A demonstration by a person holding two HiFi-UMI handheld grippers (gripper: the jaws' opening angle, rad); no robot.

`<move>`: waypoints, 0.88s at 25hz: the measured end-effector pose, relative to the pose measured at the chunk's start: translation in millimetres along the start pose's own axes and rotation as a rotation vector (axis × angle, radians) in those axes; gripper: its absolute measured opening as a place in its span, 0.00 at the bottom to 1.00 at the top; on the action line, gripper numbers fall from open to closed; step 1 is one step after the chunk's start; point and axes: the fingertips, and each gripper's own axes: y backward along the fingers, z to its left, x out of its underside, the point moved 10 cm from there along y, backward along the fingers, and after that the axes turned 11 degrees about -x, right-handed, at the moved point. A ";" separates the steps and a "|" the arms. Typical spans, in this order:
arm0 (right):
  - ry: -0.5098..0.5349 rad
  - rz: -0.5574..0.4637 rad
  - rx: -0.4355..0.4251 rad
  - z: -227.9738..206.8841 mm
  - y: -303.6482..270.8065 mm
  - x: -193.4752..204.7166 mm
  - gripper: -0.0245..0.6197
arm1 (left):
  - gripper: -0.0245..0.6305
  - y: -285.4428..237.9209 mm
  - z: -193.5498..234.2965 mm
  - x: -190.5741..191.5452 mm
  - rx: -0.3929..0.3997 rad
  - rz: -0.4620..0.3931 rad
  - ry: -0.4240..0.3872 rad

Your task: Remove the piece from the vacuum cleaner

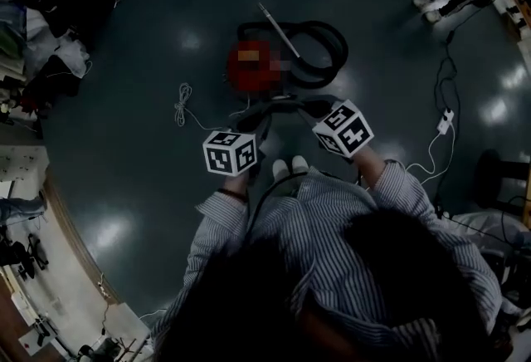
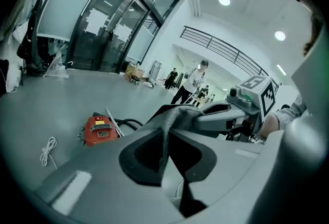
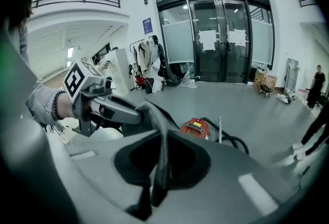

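Within L hand-held gripper (image 2: pixel 172 115): grey piece (image 2: pixel 165 141)

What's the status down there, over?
Left gripper and right gripper both shut on dark flat piece, held between them. Red vacuum cleaner on floor ahead. Nothing blocking.

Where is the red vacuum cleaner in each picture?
Head view: the red vacuum cleaner sits in the upper middle, on the floor.
Left gripper view: low and left of centre, beyond the jaws.
Right gripper view: just right of centre, behind the jaws.
Shared landmark: the black hose curling right beside it.
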 end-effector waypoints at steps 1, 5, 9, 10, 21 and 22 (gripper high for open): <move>-0.007 -0.017 0.003 2.3 3.4 -1.6 0.06 | 0.08 3.9 -2.6 -1.2 0.001 -0.009 0.005; -0.039 -0.076 0.001 6.0 13.1 -3.3 0.06 | 0.08 13.6 -9.6 -3.3 0.018 -0.034 0.002; -0.051 -0.109 0.003 9.8 13.1 -7.1 0.06 | 0.08 20.0 -9.9 -7.0 0.009 -0.042 -0.011; -0.045 -0.111 0.007 11.2 12.8 -8.1 0.06 | 0.08 21.6 -10.0 -7.4 0.006 -0.048 -0.009; -0.052 -0.131 0.020 12.1 16.8 -5.0 0.06 | 0.08 20.6 -13.8 -11.8 0.010 -0.041 -0.019; -0.054 -0.130 0.020 12.3 16.9 -4.2 0.06 | 0.08 20.3 -13.9 -11.4 0.012 -0.037 -0.017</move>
